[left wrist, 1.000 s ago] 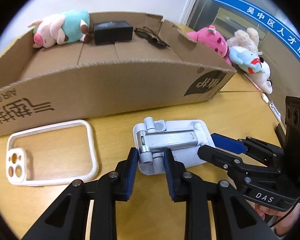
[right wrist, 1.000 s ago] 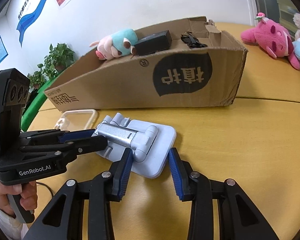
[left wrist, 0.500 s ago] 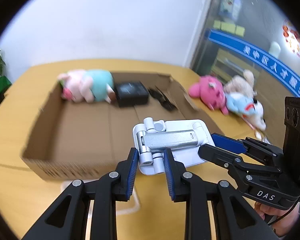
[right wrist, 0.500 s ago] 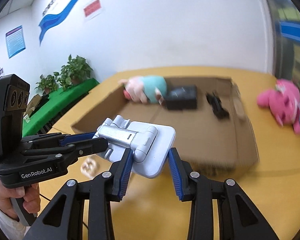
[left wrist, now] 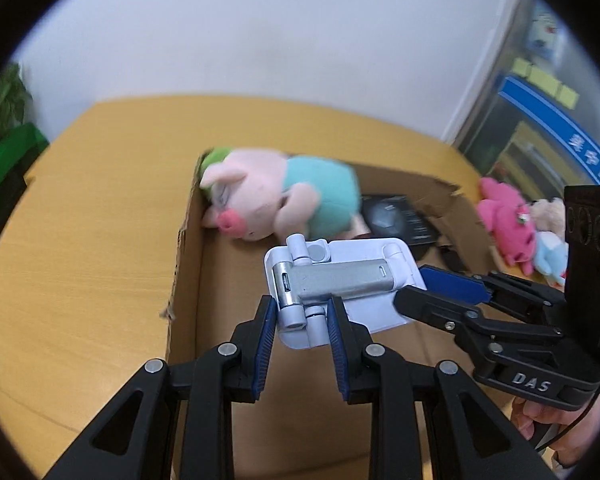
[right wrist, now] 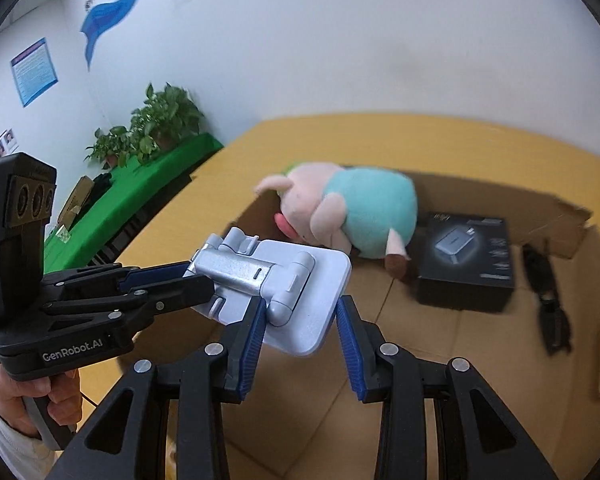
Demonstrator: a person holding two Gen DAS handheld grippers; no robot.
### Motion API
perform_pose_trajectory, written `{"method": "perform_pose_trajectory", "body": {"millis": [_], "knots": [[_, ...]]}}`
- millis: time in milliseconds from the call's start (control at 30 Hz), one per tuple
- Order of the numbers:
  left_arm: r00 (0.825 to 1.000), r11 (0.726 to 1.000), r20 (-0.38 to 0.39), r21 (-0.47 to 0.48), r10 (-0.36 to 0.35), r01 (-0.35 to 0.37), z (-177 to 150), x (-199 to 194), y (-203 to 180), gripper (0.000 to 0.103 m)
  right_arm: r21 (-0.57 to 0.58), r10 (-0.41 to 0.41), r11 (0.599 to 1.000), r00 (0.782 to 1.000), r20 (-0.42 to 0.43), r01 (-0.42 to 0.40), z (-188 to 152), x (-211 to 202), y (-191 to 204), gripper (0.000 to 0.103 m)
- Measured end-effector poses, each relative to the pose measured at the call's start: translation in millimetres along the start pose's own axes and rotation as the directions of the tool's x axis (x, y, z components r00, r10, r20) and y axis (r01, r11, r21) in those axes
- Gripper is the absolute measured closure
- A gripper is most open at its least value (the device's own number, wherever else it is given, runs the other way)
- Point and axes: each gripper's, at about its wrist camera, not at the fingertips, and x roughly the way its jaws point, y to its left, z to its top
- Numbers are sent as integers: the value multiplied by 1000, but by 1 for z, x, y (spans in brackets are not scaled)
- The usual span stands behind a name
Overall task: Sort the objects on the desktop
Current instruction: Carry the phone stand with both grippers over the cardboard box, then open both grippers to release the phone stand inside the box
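Observation:
A folded white and silver phone stand (left wrist: 340, 280) is held by both grippers in the air above the open cardboard box (left wrist: 188, 280). My left gripper (left wrist: 302, 312) is shut on the stand's hinge end. My right gripper (right wrist: 300, 320) is shut on the stand's (right wrist: 284, 292) flat plate end. In the left wrist view the right gripper (left wrist: 452, 296) reaches in from the right. In the right wrist view the left gripper (right wrist: 172, 284) reaches in from the left. The box floor (right wrist: 440, 340) lies below the stand.
Inside the box lie a pig plush in a teal shirt (right wrist: 348, 212), a black charger box (right wrist: 466, 258) and dark sunglasses (right wrist: 548, 296). More plush toys (left wrist: 512, 224) sit on the yellow table (left wrist: 80, 240) right of the box. Plants (right wrist: 156, 120) stand far left.
Both grippers have lifted the phone stand off the table and carried it forward over the box. The phone case on the table has dropped out of view.

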Motion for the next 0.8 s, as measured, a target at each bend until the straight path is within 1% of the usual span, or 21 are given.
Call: {"method": "perform_pose_trajectory", "body": {"millis": [67, 167, 233, 333, 400, 467, 533, 567, 633, 667, 700, 733, 767, 800], "knots": [[999, 1000, -42, 5, 26, -26, 5, 19, 5, 78, 43, 12, 999, 998, -64, -10, 7, 31, -14, 67], [993, 998, -107, 9, 57, -56, 12, 45, 10, 78, 90, 24, 996, 989, -146, -10, 12, 61, -29, 67], [985, 997, -152, 8, 80, -80, 13, 59, 11, 78, 123, 35, 992, 977, -212, -9, 14, 79, -37, 68], [967, 990, -211, 30, 140, -137, 8, 78, 9, 78, 153, 41, 988, 957, -286, 4, 13, 99, -44, 67], [956, 986, -242, 33, 165, -162, 3, 89, 13, 78, 165, 40, 986, 949, -314, 13, 9, 110, -46, 68], [951, 984, -257, 22, 174, -175, 1, 93, 16, 78, 172, 32, 985, 940, -339, 29, 3, 121, -45, 68], [957, 987, -242, 7, 159, -163, 1, 88, 17, 78, 170, 24, 985, 937, -347, 38, -1, 127, -45, 66], [963, 990, -230, -3, 140, -144, 0, 83, 16, 78, 172, 20, 984, 939, -344, 41, -2, 127, -44, 65], [968, 988, -200, 4, 152, -154, 0, 69, 13, 76, 177, 21, 983, 946, -324, 39, -1, 120, -43, 65], [970, 986, -181, 11, 165, -165, -1, 61, 12, 71, 180, 18, 983, 953, -303, 39, 0, 112, -42, 62], [973, 985, -155, 12, 173, -173, -2, 48, 11, 68, 173, 6, 984, 959, -283, 45, 1, 101, -40, 59], [976, 985, -130, 11, 175, -175, -2, 39, 12, 66, 162, -12, 985, 964, -265, 57, 3, 92, -38, 51], [980, 985, -99, 8, 175, -175, -4, 25, 12, 66, 138, -47, 987, 973, -225, 79, 3, 72, -33, 43], [983, 985, -58, 8, 172, -172, -5, 10, 13, 66, 125, -63, 988, 978, -200, 89, 2, 59, -28, 38]]}}
